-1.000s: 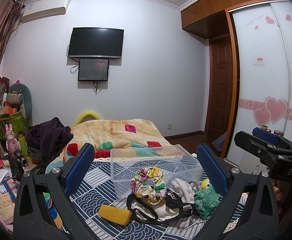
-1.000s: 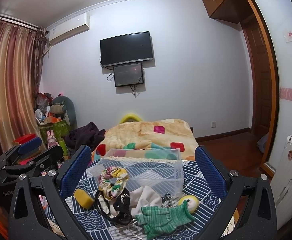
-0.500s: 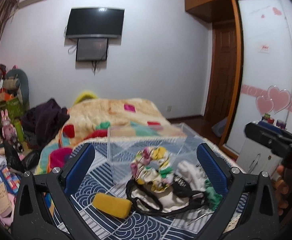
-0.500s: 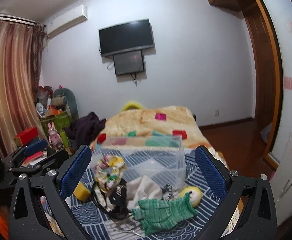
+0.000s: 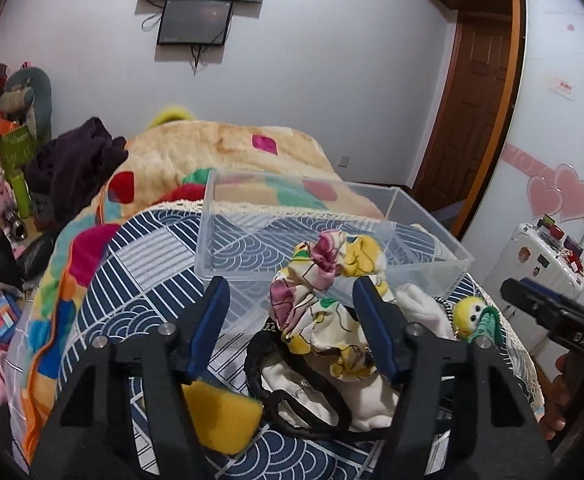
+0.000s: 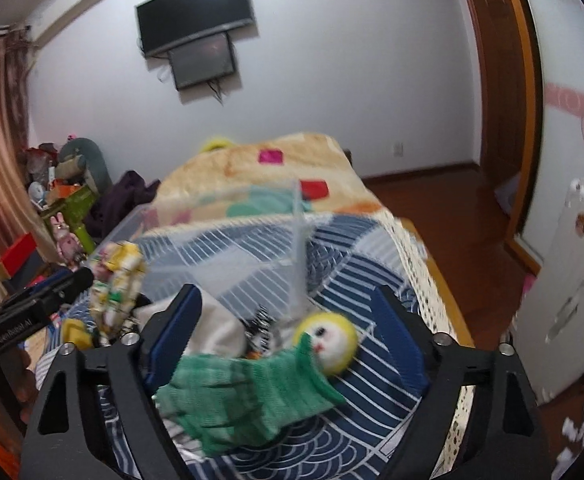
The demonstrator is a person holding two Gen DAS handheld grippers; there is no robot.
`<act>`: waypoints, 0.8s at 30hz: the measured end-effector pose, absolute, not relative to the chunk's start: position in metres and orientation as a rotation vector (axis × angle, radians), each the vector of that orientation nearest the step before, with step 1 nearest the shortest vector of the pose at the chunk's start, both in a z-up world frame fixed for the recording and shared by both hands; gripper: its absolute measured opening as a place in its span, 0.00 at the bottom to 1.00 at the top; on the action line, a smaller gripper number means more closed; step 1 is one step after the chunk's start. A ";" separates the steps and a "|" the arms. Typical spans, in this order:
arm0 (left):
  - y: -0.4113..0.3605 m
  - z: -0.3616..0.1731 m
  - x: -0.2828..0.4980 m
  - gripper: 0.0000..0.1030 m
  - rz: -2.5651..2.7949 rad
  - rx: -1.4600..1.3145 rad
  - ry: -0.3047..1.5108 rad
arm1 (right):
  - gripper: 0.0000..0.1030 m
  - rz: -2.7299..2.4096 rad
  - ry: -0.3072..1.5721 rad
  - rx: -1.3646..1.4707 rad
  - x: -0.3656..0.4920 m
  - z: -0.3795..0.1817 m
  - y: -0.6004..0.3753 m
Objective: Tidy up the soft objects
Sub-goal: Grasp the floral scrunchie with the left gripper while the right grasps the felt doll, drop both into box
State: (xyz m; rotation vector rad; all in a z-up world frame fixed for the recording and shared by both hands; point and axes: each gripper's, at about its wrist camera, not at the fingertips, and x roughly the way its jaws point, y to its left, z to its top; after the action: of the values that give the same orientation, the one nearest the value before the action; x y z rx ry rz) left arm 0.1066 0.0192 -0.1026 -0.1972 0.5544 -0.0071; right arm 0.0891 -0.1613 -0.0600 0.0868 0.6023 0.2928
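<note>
My left gripper [image 5: 292,320] stands spread over the floral scrunchie [image 5: 324,308], its blue pads either side of it and not closed on it. The scrunchie lies on the pile just in front of the clear plastic bin [image 5: 251,264]. My right gripper [image 6: 292,332] is wide too — the green knit doll [image 6: 259,392] lies between its fingers on the blue patterned cloth [image 6: 356,240].
</note>
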 end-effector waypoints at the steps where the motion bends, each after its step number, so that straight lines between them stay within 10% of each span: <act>1: 0.019 -0.105 0.109 0.56 -0.012 -0.202 0.562 | 0.75 0.289 0.623 0.097 0.092 -0.064 -0.164; 10: 0.013 -0.120 0.119 0.20 -0.056 -0.206 0.601 | 0.58 0.244 0.769 0.141 0.113 -0.099 -0.174; 24: 0.013 -0.098 0.094 0.11 -0.053 -0.191 0.503 | 0.41 0.230 0.738 0.173 0.105 -0.086 -0.182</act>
State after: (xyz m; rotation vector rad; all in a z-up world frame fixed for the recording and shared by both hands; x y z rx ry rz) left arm 0.0943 0.0132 -0.0979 -0.1908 0.5033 -0.0535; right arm 0.1053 -0.1820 -0.0864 0.1730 0.7377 0.2298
